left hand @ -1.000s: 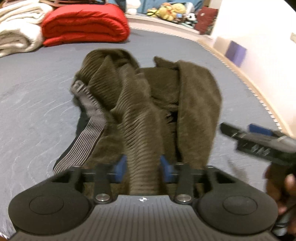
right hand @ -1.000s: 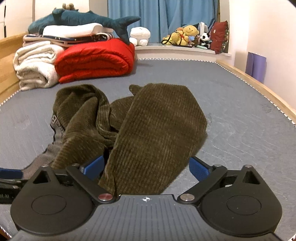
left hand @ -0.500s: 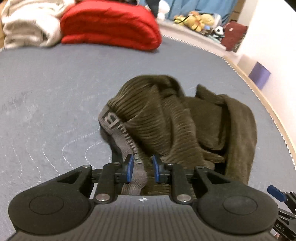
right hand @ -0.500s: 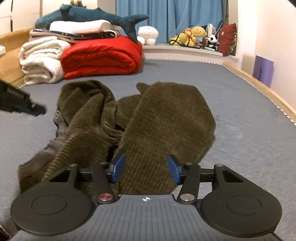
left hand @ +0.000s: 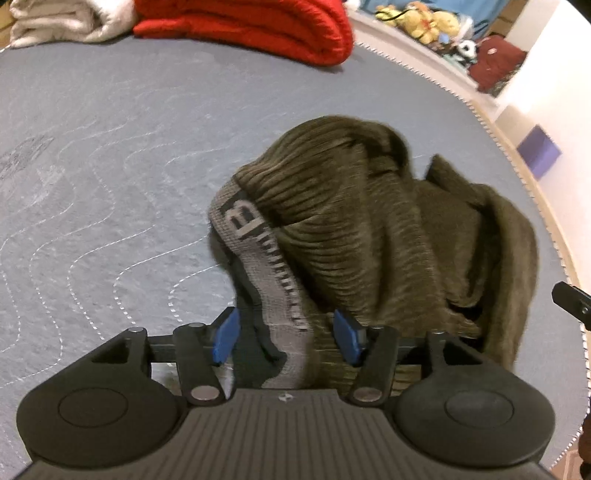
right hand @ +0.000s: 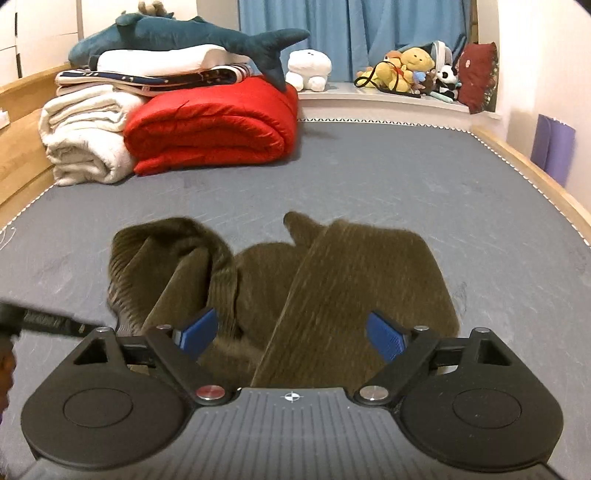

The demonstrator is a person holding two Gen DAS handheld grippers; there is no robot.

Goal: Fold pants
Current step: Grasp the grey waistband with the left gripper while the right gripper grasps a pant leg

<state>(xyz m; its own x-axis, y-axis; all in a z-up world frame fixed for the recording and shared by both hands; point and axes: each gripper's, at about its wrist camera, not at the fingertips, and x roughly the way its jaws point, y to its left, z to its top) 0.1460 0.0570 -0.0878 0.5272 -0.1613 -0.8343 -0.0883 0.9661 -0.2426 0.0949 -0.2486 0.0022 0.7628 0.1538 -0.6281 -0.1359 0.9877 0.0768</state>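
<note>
olive-brown corduroy pants [left hand: 373, 236] bunched in a loose heap on the grey quilted mattress [left hand: 96, 177], near its right edge, wooden bed frame [right hand: 524, 166] just beyond. grey elastic waistband [left hand: 266, 266] with light lettering twisted along the left side of the heap, running down toward the left gripper [left hand: 286, 334]. left gripper low over the near end of the heap, blue pads [left hand: 225, 334] spread moderately apart, waistband and a corduroy fold lying in the gap between them; not pinched, cloth apart from both pads as far as visible. in the right wrist view, pants [right hand: 280, 280] again in a crumpled mound, one broad flat leg panel draped toward the camera, a rolled fold on the left. right gripper [right hand: 291, 334] poised at the near edge of that panel, blue pads [right hand: 384, 336] set wide, cloth between them but not clamped. dark edge of the left gripper [right hand: 48, 323] at the far left of the right wrist view, blurred. tip of the right gripper [left hand: 570, 299] at the right border of the left wrist view. at the head of the bed: folded red duvet [right hand: 214, 125], rolled cream blankets [right hand: 85, 140] beside it, blue plush shark [right hand: 184, 37] on top of the stack. plush toys [right hand: 406, 70] on the ledge under the blue curtain [right hand: 351, 33].
</note>
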